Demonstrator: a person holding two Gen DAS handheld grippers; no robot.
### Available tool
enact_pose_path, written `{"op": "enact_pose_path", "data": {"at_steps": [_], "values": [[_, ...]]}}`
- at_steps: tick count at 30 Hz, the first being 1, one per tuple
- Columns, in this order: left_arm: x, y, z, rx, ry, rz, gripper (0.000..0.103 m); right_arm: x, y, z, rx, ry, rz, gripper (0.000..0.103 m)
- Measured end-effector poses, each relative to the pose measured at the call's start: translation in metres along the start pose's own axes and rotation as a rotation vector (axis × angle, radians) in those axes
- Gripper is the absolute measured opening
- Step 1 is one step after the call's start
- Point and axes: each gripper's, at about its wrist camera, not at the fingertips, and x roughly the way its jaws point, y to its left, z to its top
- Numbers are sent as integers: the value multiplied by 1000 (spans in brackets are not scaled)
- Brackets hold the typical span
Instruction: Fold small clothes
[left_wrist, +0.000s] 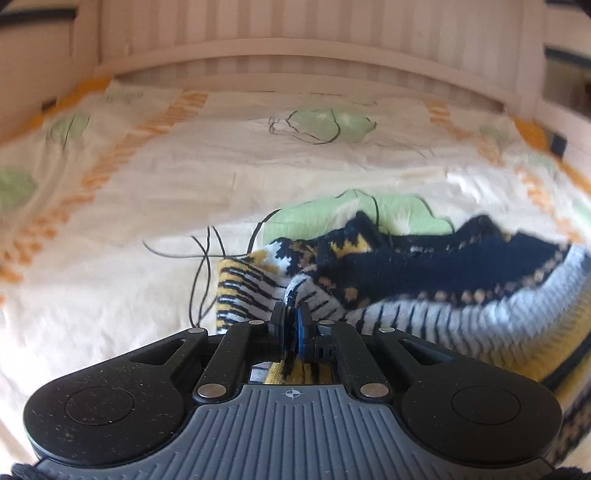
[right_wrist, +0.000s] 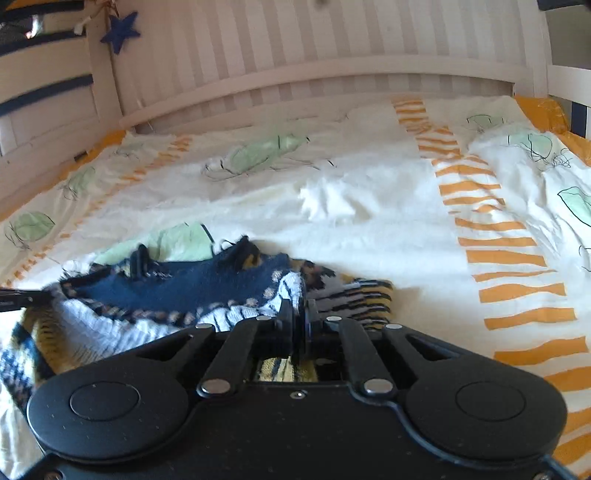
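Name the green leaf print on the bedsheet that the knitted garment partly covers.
The large leaf print directly behind the knitted garment; its lower edge is hidden under the knit, while the other leaves lie fully exposed farther off.

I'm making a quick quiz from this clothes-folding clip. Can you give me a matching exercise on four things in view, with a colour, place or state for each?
Things:
1. left gripper
2. knitted garment
3. bedsheet
4. felt star

Descriptions:
A. dark blue, hanging by the slatted headboard
B. white with orange stripes and green leaves
C. shut on a fold of knit
D. navy, white and yellow, lying crumpled on the bed

Pairs: 1-C, 2-D, 3-B, 4-A
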Motion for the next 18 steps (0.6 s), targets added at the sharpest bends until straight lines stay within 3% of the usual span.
{"op": "enact_pose_path", "data": {"at_steps": [3, 5, 7, 10, 13, 18], "values": [[14, -1, -7, 12, 75, 16, 13, 13, -2, -13, 8, 65, -12, 16], [14, 2, -6, -3, 85, 15, 15, 9, -2, -12, 15, 49, -17, 21], [8, 4, 2, -21, 83, 32, 26, 4, -2, -8, 15, 34, -25, 43], [-7, 6, 8, -57, 20, 88, 28, -5, -4, -4, 47, -3, -24, 67], [-21, 3, 14, -90, -36, 91, 30, -8, 0, 1, 62, -23, -23, 68], [-35, -35, 14, -41, -69, -46, 32, -13, 7, 7, 56, -44, 2, 71]]}}
